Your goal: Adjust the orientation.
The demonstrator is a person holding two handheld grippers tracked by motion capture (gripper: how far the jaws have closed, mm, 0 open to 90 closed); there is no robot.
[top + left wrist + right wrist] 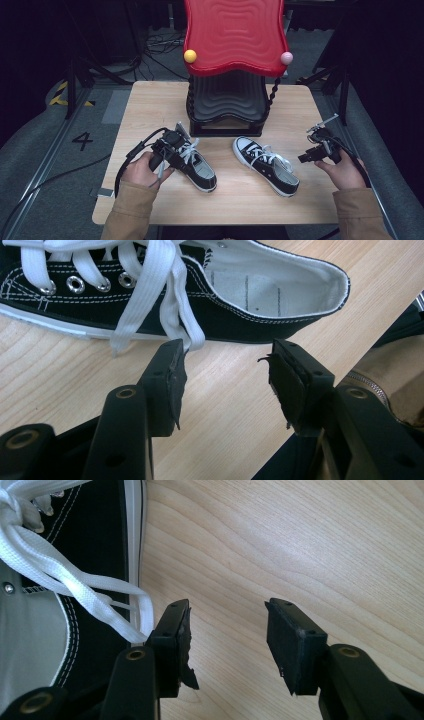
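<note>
We hover left hand-held gripper (pixel 225 385), jaws apart and empty, just beside left black sneaker (pixel 197 167) on desk (pixel 240 200). Right hand-held gripper (pixel 227 640) likewise released, beside right sneaker (pixel 267 165). Step looks like approach before grasp. Next: close each on shoe collar, avoid loose laces (pixel 165 300). Shoe rack (pixel 227 107) behind.

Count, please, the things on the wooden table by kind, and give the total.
Black canvas sneakers with white laces: 2, the left one and the right one.
Rack with red wavy plastic top and black wavy lower shelf: 1.
Total: 3 things on the light wooden table.
</note>
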